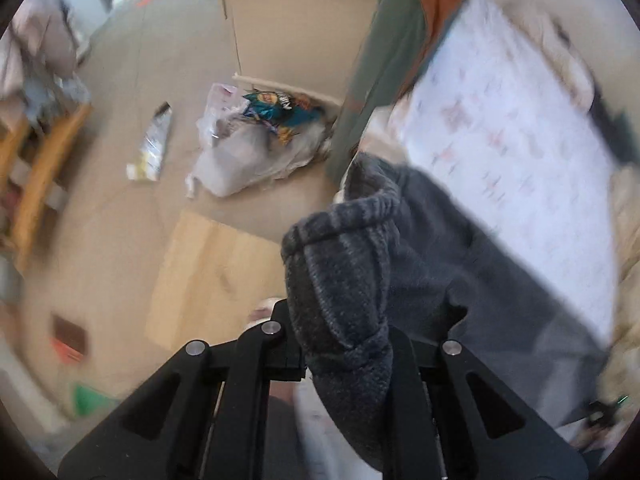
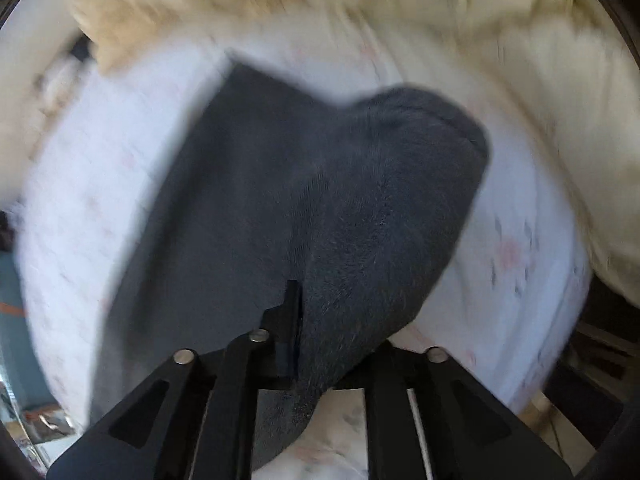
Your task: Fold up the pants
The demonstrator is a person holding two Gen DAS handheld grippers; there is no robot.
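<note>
The pants (image 1: 460, 264) are dark grey fleece with a ribbed band. My left gripper (image 1: 340, 344) is shut on the ribbed band end of the pants, which bunches over the fingers and hangs above the bed's edge. In the right wrist view my right gripper (image 2: 320, 332) is shut on another part of the grey pants (image 2: 312, 184), held above the white patterned bed sheet (image 2: 520, 264). The cloth drapes over the right finger and hides it. The rest of the pants lies across the sheet. Both views are blurred by motion.
A cream blanket (image 2: 460, 20) is heaped at the far side of the bed. Beside the bed, on the tan floor (image 1: 128, 208), lie a plastic bag of rubbish (image 1: 256, 140), a cardboard box (image 1: 296, 36) and a flat cardboard sheet (image 1: 208, 276). A green garment (image 1: 384, 60) hangs by the bed.
</note>
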